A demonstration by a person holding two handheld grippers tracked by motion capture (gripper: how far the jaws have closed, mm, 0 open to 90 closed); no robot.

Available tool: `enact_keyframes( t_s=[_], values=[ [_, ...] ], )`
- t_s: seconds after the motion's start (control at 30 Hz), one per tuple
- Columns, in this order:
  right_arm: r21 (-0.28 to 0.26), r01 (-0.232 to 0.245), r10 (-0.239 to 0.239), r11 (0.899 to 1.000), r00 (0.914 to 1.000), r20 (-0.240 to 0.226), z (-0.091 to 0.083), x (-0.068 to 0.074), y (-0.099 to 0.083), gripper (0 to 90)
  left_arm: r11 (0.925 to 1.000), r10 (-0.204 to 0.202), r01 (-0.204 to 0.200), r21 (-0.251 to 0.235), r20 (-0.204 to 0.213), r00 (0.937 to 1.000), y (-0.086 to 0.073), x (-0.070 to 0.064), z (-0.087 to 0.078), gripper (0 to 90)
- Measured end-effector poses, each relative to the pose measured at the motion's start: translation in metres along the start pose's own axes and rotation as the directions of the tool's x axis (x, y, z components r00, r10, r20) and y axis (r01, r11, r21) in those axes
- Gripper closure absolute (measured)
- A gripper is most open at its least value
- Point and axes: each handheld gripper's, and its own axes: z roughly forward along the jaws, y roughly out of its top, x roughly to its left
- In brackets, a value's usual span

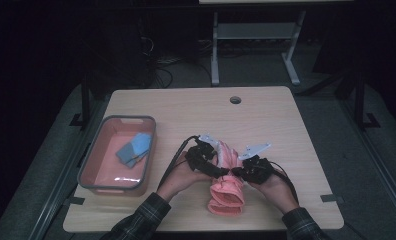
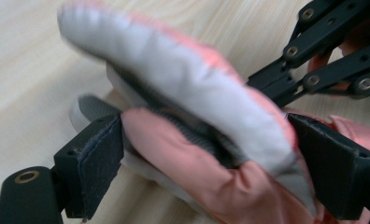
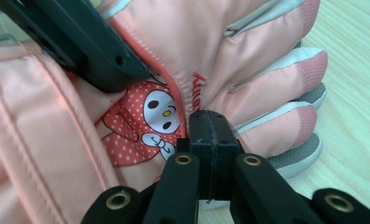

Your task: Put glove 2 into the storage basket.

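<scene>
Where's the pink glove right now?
In the high view the pink glove lies near the table's front edge, right of the tray, between the left gripper and right gripper.

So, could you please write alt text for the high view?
Two hands press the left hand-held gripper and the right hand-held gripper onto a pink glove lying on a wooden table. A pink bin holding blue cloth sits at the left.

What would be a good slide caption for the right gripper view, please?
Right gripper, jaws together, beside a pink glove on the wooden table.
</scene>
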Motion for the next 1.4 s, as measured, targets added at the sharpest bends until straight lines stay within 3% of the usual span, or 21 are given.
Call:
enact_keyframes(
  t_s=[0.1, 0.23, 0.4, 0.8, 0.87, 1.03, 1.3, 1.4],
  values=[
    [0.004, 0.000, 0.000, 1.000, 1.0000, 0.000, 0.000, 0.000, -0.001, 90.0, 0.9989, -0.046, 0.046, 0.007, 0.029, 0.9985, -0.007, 0.005, 0.004, 12.4],
    [0.001, 0.004, -0.004, 1.000, 1.0000, 0.000, 0.002, 0.000, -0.001, 90.0, 0.9938, -0.110, 0.108, 0.028, 0.071, 0.9915, -0.015, 0.015, 0.007, 12.4],
    [0.006, 0.012, -0.012, 1.000, 0.9999, 0.006, 0.002, 0.001, -0.002, 90.0, 0.9897, -0.140, 0.137, 0.043, 0.094, 0.9857, -0.021, 0.020, 0.011, 12.5],
    [0.008, 0.013, -0.012, 1.000, 0.9999, -0.011, 0.004, 0.000, -0.003, 90.0, 0.9941, -0.104, 0.100, 0.042, 0.111, 0.9884, -0.019, 0.015, 0.019, 13.6],
    [0.009, 0.013, -0.013, 1.000, 0.9998, -0.017, 0.005, -0.001, -0.004, 90.0, 0.9937, -0.108, 0.103, 0.044, 0.123, 0.9865, -0.018, 0.014, 0.020, 16.1],
    [0.004, 0.004, -0.003, 1.000, 0.9994, -0.036, 0.006, -0.004, -0.005, 90.0, 0.9941, -0.103, 0.097, 0.049, 0.147, 0.9837, -0.017, 0.014, 0.022, 24.1],
    [-0.002, -0.007, 0.006, 1.000, 0.9988, -0.048, 0.007, -0.005, -0.006, 90.0, 0.9929, -0.114, 0.104, 0.059, 0.210, 0.9710, -0.019, 0.018, 0.023, 42.5],
    [-0.008, -0.016, 0.016, 1.000, 0.9982, -0.058, 0.007, -0.007, -0.007, 90.0, 0.9939, -0.103, 0.092, 0.060, 0.221, 0.9697, -0.018, 0.020, 0.021, 50.6]
  ],
)
